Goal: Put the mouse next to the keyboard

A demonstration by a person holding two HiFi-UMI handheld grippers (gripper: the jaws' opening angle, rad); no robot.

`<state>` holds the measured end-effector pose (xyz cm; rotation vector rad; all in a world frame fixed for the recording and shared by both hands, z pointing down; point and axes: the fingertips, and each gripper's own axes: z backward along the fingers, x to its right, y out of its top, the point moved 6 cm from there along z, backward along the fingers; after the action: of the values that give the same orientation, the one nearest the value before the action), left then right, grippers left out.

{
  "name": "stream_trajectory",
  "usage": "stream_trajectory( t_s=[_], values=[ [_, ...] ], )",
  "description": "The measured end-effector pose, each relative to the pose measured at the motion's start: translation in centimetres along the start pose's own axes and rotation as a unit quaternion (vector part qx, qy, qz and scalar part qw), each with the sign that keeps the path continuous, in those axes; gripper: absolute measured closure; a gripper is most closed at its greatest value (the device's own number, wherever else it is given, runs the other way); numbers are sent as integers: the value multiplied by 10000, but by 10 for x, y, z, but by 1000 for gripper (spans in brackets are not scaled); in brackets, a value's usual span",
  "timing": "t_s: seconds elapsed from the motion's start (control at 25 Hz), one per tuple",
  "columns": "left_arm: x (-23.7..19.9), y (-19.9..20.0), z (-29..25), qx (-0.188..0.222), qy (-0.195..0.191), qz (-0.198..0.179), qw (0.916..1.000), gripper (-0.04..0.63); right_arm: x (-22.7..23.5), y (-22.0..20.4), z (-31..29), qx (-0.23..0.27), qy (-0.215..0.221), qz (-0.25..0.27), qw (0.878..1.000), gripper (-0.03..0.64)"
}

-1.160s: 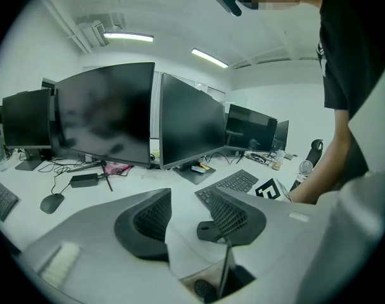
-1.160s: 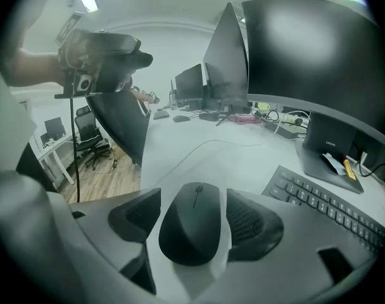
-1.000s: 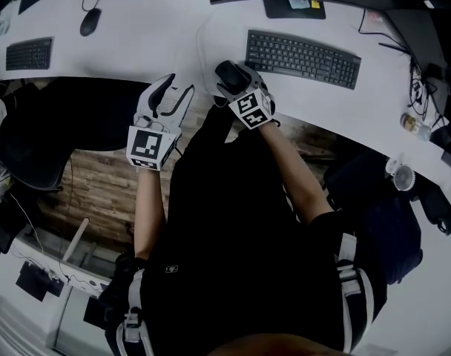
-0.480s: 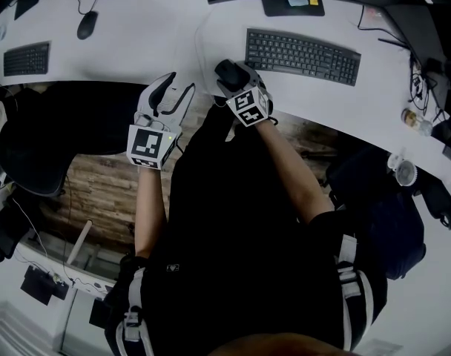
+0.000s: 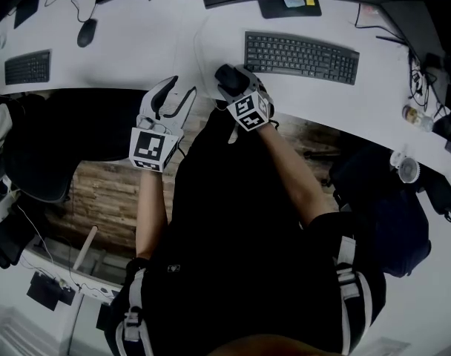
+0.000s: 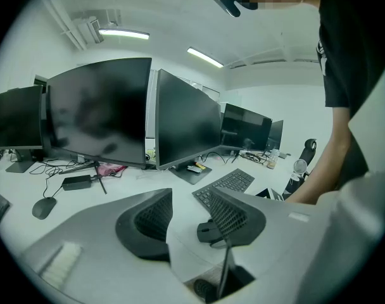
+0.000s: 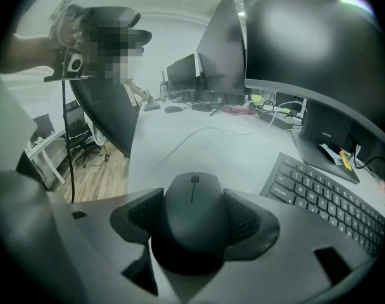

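A black mouse (image 5: pixel 225 75) (image 7: pixel 192 217) sits on the white desk (image 5: pixel 173 50) near its front edge, left of the black keyboard (image 5: pixel 301 56) (image 7: pixel 325 201). My right gripper (image 5: pixel 230 80) (image 7: pixel 194 219) reaches down over the mouse. Its jaws have just been closing, and both pads now press on the mouse's sides. My left gripper (image 5: pixel 173 99) (image 6: pixel 186 217) hovers open at the desk edge further left, with nothing between its fingers. In the left gripper view the mouse (image 6: pixel 208 231) peeks out beside the right jaw, with the keyboard (image 6: pixel 225 183) behind it.
A second mouse (image 5: pixel 86 32) and a second keyboard (image 5: pixel 27 67) lie on the neighbouring desk at the left. Monitors (image 6: pixel 104 113) line the back of the desks. A black chair (image 5: pixel 47 139) stands at the left. Cables and a bottle (image 5: pixel 415 115) sit at the right.
The head view has drifted slightly. Both grippers stay where they were, and the right one remains around the mouse.
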<state>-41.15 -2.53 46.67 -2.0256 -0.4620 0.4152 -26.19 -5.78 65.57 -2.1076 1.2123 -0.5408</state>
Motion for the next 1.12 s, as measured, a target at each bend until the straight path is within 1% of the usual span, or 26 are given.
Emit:
stream_trajectory(
  t_s=[0.24,0.36,0.56,0.88,1.04,1.12],
  values=[
    [-5,2,-7,-13,-95,-94,9999,414,2,8,8,159,-45,-92,9998,320],
    [-3,5,-12,6,-178,-136,9998,414,6,12,17,272,-112,-33,9996,319],
    [5,15,-20,33,-265,-280,9993,414,15,16,31,411,-187,-82,9989,321],
    [19,27,-24,100,-150,-375,9991,414,24,17,50,549,-128,-78,9984,319],
    [24,32,-25,97,-66,-372,9992,414,25,20,65,695,64,-167,9974,319],
    [26,34,-27,107,-32,-362,9993,414,27,19,76,714,89,-164,9973,319]
  ],
)
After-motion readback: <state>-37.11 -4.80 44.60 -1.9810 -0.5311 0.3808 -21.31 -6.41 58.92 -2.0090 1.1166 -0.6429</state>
